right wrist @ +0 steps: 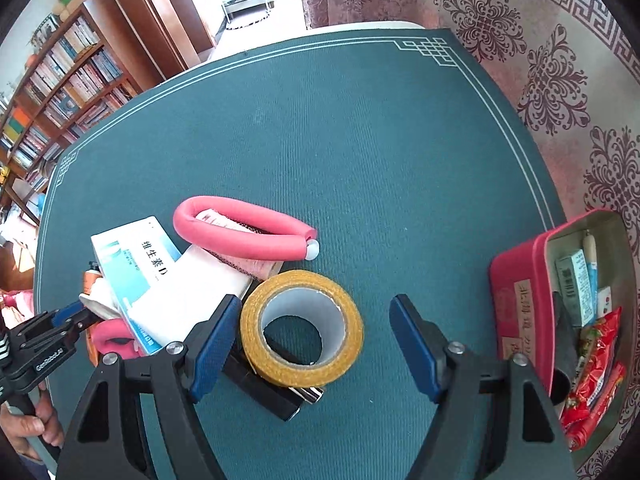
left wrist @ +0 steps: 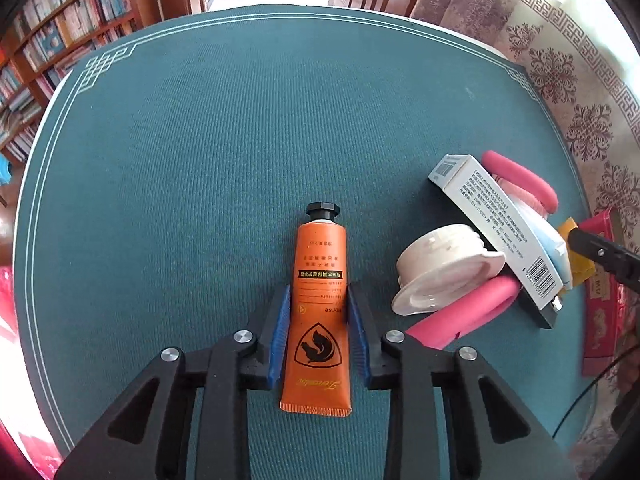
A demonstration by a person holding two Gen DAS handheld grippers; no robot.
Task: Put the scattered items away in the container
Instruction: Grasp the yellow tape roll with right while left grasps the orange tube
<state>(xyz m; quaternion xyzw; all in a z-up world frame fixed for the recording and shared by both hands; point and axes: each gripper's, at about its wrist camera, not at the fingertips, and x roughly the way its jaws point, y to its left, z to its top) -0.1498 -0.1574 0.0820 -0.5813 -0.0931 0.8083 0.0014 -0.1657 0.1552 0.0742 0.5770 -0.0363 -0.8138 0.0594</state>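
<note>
An orange hand-cream tube (left wrist: 320, 264) with a black cap lies on the green mat, cap pointing away. My left gripper (left wrist: 319, 294) is shut on it, a blue pad pressing each side of its lower half. In the right wrist view a yellow tape roll (right wrist: 302, 326) lies flat between the spread fingers of my right gripper (right wrist: 316, 300), close to the left finger and untouched. The right gripper is open. The red tin container (right wrist: 516, 280) stands open at the right and holds several packets.
A pile sits beside the tube: a white jar (left wrist: 440, 264), a white-and-blue medicine box (left wrist: 496, 216) and a pink foam loop (left wrist: 520, 184). A black oblong object (right wrist: 272, 392) lies under the tape. A patterned cloth (right wrist: 560, 80) borders the mat (right wrist: 320, 140); a hand (right wrist: 28, 428) holds the left gripper.
</note>
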